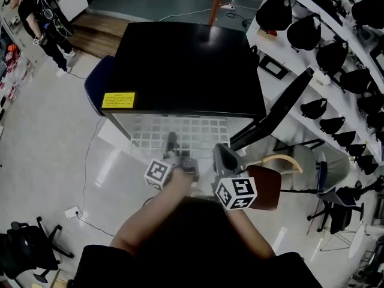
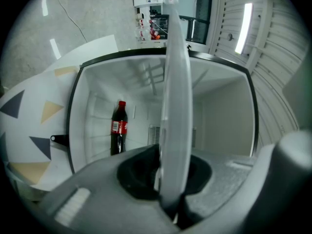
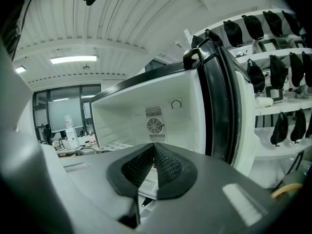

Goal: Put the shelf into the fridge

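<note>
Bright, even indoor light comes from ceiling strips [image 3: 73, 59], leaving pale streaks on the glossy floor [image 1: 105, 167]. Both gripper views bow strongly, with dark corners and blurred foregrounds.

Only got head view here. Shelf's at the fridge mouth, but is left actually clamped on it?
Observer: Yes. In the left gripper view, the left gripper has its jaws closed on the edge of the shelf.
Operator: Right one on it too?
Observer: No. The right gripper view shows the right gripper with its jaws together and nothing between them.
Operator: Anything inside already?
Observer: A cola bottle with a red cap is inside the fridge, off to one side of the shelf's edge in the left gripper view.
</note>
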`<state>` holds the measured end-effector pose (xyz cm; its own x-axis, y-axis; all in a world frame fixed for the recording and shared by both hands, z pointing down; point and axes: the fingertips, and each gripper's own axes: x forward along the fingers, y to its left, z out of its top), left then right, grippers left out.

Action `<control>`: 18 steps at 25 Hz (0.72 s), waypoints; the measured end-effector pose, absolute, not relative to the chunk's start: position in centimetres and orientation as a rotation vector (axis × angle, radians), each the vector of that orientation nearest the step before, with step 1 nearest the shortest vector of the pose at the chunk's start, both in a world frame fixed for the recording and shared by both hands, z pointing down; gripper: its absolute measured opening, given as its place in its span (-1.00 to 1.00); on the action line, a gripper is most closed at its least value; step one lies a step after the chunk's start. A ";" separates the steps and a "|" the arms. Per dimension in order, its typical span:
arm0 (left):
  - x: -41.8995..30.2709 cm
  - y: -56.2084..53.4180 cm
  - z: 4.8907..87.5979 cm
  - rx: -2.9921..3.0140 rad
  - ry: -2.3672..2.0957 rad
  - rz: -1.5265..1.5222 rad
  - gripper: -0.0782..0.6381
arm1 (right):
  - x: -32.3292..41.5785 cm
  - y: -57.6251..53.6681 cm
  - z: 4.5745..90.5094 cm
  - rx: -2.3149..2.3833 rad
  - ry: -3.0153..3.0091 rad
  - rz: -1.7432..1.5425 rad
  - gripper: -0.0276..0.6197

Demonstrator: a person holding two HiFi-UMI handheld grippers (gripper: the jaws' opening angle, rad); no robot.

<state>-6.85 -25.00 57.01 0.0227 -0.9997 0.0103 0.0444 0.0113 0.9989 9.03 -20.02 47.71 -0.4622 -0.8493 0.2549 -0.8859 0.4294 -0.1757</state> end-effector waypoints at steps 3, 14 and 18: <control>-6.8 -25.2 56.9 1.168 -1.161 -1.204 -0.67 | 9.4 -20.3 47.8 1.571 -2.531 0.434 -0.91; -7.0 -26.1 57.0 1.191 -1.166 -1.197 -0.67 | 9.2 -20.4 48.2 1.566 -2.512 0.431 -0.91; -6.8 -26.7 56.8 1.188 -1.144 -1.209 -0.67 | 9.0 -20.4 48.1 1.569 -2.491 0.388 -0.91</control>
<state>-6.78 -26.69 56.76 0.0347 -0.9994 -0.0029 0.0521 -0.0011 0.9986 9.02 -20.41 48.15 -0.4310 -0.8575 0.2810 -0.9023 0.4120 -0.1269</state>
